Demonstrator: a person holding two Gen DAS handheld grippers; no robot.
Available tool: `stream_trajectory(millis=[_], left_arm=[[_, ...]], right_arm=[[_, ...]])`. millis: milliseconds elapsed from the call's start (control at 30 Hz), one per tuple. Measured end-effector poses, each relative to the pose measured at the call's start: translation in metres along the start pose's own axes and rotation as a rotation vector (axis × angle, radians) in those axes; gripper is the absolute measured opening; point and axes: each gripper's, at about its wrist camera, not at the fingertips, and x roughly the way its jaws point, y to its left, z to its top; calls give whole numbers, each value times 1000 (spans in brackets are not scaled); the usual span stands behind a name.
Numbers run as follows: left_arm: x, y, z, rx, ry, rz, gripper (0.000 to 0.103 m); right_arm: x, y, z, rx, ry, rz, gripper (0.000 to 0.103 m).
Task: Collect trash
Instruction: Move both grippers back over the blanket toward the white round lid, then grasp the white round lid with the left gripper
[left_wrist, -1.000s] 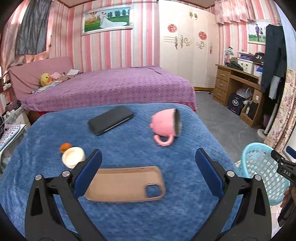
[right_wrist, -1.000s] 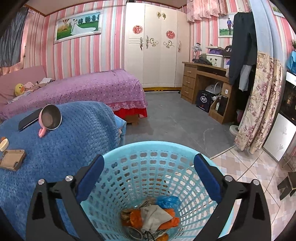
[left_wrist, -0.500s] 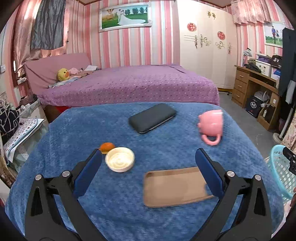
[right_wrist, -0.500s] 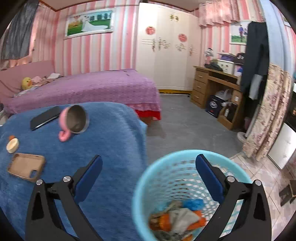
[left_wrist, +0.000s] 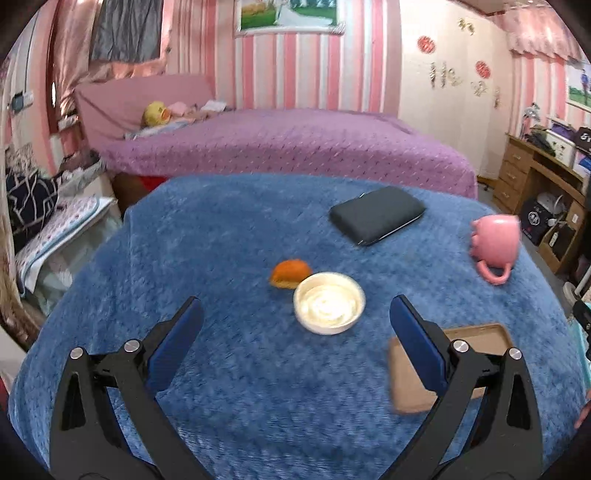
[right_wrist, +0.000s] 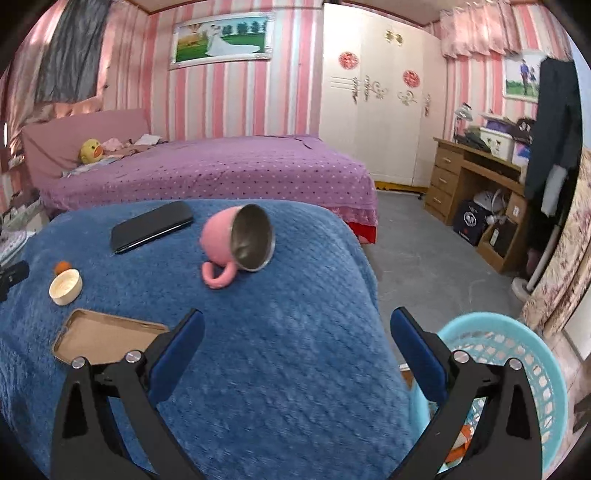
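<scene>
An orange scrap (left_wrist: 290, 273) lies on the blue blanket-covered table (left_wrist: 229, 236), touching a small white round lid (left_wrist: 328, 302). My left gripper (left_wrist: 295, 332) hovers open just in front of the lid, nothing between its fingers. In the right wrist view the same orange scrap (right_wrist: 62, 266) and white lid (right_wrist: 65, 286) lie far left. My right gripper (right_wrist: 295, 343) is open and empty over the table's right edge. The light blue basket (right_wrist: 517, 354) stands on the floor at lower right, with orange trash showing inside.
A tan phone case (left_wrist: 480, 343) lies under my left gripper's right finger. A black phone (left_wrist: 376, 214) and a tipped pink mug (left_wrist: 496, 243) lie farther back. Behind the table is a purple bed (left_wrist: 288, 144); a wooden desk (right_wrist: 476, 177) stands at the right wall.
My left gripper has swung left, bringing the white lid and orange scrap to the centre. My right gripper has swung left from above the basket to over the table edge.
</scene>
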Motion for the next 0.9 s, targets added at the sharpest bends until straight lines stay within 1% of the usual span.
stream_trajectory(millis=[67, 167, 233, 300, 400, 467, 533, 600, 667, 733, 800, 900], left_arm=[[8, 7, -1, -8, 33, 16, 97], [23, 19, -3, -66, 97, -11, 97], [32, 26, -6, -89, 131, -7, 97], [39, 28, -8, -83, 152, 7, 97], [50, 25, -11, -69, 184, -2, 97], [55, 18, -11, -57, 193, -10, 98], [58, 12, -9, -46, 192, -10, 97], [63, 6, -6, -40, 192, -17, 97], [68, -1, -2, -37, 196, -36, 97], [71, -9, 1, -24, 197, -49, 97], [74, -17, 3, -9, 196, -47, 97], [81, -27, 4, 12, 199, -31, 97]], right_arm=[[2, 4, -1, 11, 3, 15, 98], [5, 4, -1, 31, 15, 27, 99], [8, 3, -1, 41, 29, 29, 99], [12, 1, -1, 55, 39, 40, 99], [18, -1, -1, 70, 45, 36, 99], [23, -2, -1, 77, 62, 42, 99], [29, -2, -2, 80, 99, 50, 99], [33, 1, -2, 68, 129, 31, 99], [33, 1, -2, 64, 130, 20, 99], [32, -1, -2, 71, 122, 34, 99], [33, -2, -2, 72, 124, 27, 99], [40, -1, -3, 60, 153, 10, 99]])
